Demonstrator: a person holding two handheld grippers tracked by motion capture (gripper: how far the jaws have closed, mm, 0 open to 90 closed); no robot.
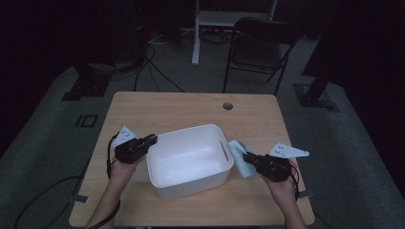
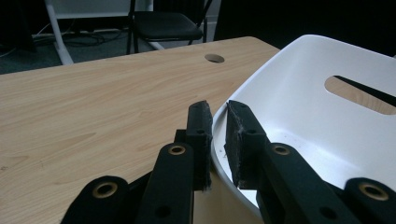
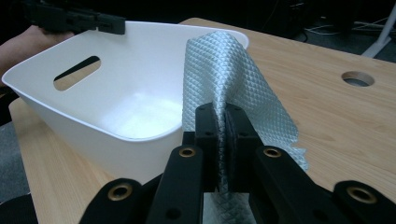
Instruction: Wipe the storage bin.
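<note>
1. A white plastic tub point(image 1: 190, 160) sits near the middle of the wooden table point(image 1: 191, 107), slightly toward the near edge, with a slot handle cut in each end wall.
2. The left gripper point(image 1: 149, 140) is at the tub's left end. In the left gripper view its jaws straddle the rim, one pad outside the wall and one inside, closed in on the thin plastic; they look clamped on it, though the contact itself is hard to make out.
3. The left hand point(image 1: 122, 169) rests low at the near left of the tub.
4. The right gripper point(image 1: 248, 156) is just beside the tub's right end, jaws pressed tight together on a pale blue-green quilted cloth point(image 1: 240, 156).
5. In the right gripper view the cloth point(image 3: 229, 79) rises out of the pinch and its upper fold lies next to the tub's rim point(image 3: 140, 135), with the rest draping toward the table.
6. A round cable hole point(image 1: 228, 106) lies at the far right of the table, and a dark folding chair point(image 1: 260, 47) stands beyond it.
</note>
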